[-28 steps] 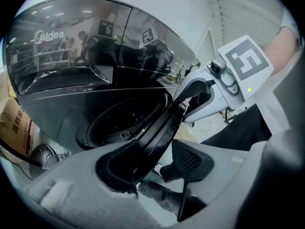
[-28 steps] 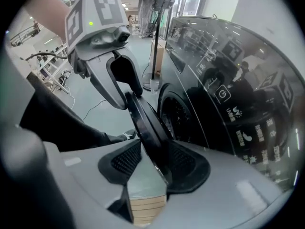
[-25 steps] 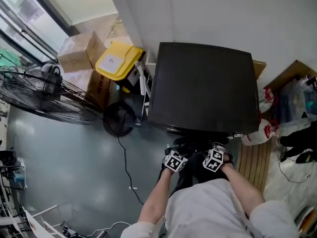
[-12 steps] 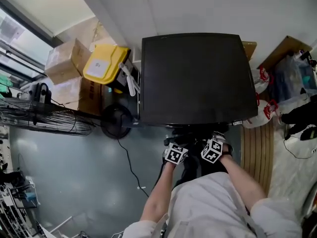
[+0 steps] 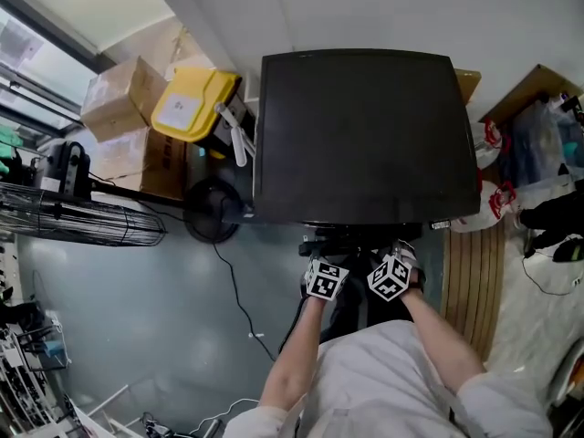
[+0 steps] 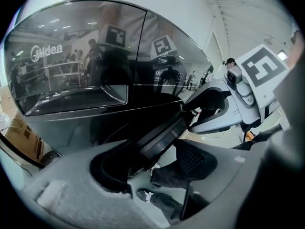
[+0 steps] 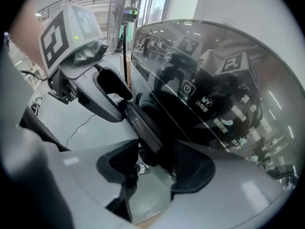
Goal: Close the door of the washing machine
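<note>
Step in hand: we judge that we are loosing our hold on the door (image 6: 159, 136) of the washing machine (image 5: 365, 135). The door stands ajar, angled out from the dark front, so the closing is not yet done.
Left hand-held gripper (image 6: 152, 170): its jaws have just been opening and stand wide. The door's rim runs between them, close against the left jaw, with a gap at the other pad, so we grip nothing.
Right hand-held gripper (image 7: 155, 170): its jaws have likewise just been opening and stand wide. The same rim passes between the pads, and as far as we can see neither presses on it.
Door relative to the hand-held grippers: straight ahead of both, its edge inside both jaw gaps. The machine's front lies just beyond it, and the two hand-held grippers sit side by side.
Next move: we think it calls for drawing the jaws off the rim. We then push the door's outer face toward the front until it latches, keeping the jaws out of the closing gap.
</note>
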`<state>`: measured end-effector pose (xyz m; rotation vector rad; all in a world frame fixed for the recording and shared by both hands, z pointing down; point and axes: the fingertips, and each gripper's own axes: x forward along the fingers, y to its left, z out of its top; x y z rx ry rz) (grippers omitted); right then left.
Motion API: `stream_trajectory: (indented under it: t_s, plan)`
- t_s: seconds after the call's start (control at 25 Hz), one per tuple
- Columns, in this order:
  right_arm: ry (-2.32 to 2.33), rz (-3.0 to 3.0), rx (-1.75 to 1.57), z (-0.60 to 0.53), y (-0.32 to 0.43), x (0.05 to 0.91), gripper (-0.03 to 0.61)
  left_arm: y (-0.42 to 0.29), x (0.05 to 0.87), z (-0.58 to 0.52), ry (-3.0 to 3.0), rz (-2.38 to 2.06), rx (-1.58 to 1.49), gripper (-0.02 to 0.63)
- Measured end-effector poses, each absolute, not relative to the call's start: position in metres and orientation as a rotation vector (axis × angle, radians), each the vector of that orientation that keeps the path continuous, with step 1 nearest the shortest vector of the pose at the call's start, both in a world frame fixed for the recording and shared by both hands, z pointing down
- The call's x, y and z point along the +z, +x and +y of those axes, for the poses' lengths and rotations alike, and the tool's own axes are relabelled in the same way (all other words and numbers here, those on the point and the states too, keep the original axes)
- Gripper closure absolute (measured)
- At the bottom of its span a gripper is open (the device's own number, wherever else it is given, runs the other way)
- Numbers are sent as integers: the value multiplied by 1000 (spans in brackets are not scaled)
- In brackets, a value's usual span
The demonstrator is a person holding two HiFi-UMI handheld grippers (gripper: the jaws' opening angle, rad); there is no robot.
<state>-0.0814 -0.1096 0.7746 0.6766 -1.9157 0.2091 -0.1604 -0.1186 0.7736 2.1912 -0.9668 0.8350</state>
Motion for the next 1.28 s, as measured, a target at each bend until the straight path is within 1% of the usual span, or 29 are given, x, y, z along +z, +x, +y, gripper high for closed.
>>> stream_trajectory:
  t_s: [0.64, 0.84, 0.92, 0.96, 1.16, 1.28]
  plan:
    - [767, -1903, 277, -114, -80, 776, 360, -168, 778, -115, 2076, -1130, 786, 313]
    - [951, -1951, 463, -116, -79, 760, 334, -173, 775, -116, 2040, -1151, 767, 314]
    - [1044, -1975, 537, -116, -77, 752, 347, -173, 776, -117, 2044, -1142, 766, 314]
    - [1085, -1983, 566, -116, -76, 747, 370, -172, 776, -119, 2049, -1135, 762, 314]
    - [1236, -2000, 678, -116, -75, 743, 374, -172, 772, -121, 2033, -1129, 764, 314]
    - [1369, -1960, 739, -122, -63, 741, 407, -172, 774, -120, 2007, -1184, 775, 311]
